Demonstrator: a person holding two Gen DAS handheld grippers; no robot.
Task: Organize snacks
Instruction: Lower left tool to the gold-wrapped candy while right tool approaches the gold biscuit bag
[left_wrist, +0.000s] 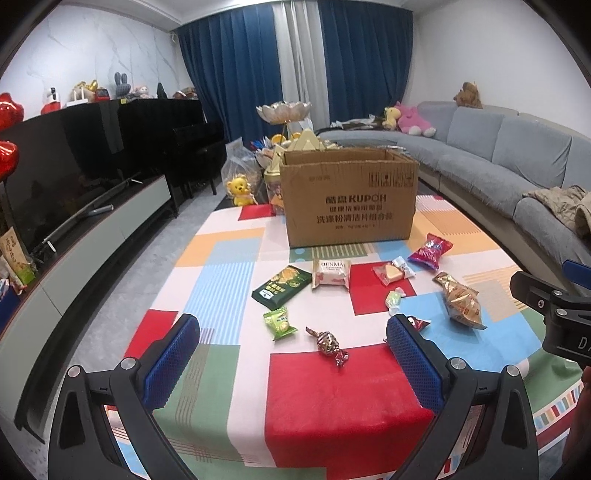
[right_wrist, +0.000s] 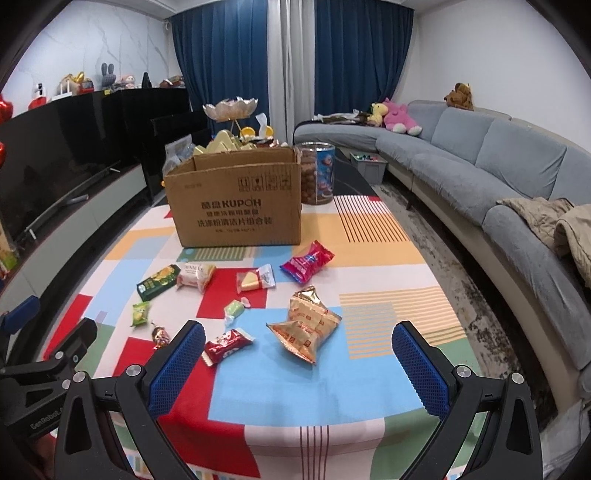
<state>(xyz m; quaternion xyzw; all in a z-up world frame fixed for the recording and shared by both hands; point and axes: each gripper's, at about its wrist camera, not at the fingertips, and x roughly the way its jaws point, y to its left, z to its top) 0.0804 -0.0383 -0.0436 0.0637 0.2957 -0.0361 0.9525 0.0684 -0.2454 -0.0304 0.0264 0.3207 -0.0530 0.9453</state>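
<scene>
— Both of our tongs hang spread wide with nothing between them: the left tongs (left_wrist: 291, 345) over the near edge of the tabletop (left_wrist: 343, 398), the right tongs (right_wrist: 298, 349) a little further right. Where are the snacks?

— Scattered loose on the patchwork cloth in front of the open cardboard box (right_wrist: 236, 206), none of them inside it as far as we can see. Nearest our left is the twist-wrapped candy (left_wrist: 328, 345); nearest our right are the gold bag (right_wrist: 308, 328) and the small red packet (right_wrist: 227, 345).

— How do we expect them to handle?

— All light, we judge, and the foil looks slick. The gold bag looks puffy and soft (probably brittle biscuits inside), so we should pinch its crimped end seam, not its belly.

— And the candy?

— Small and hard, likely to skid away; we take it across the middle, not by the twisted ends.
</scene>
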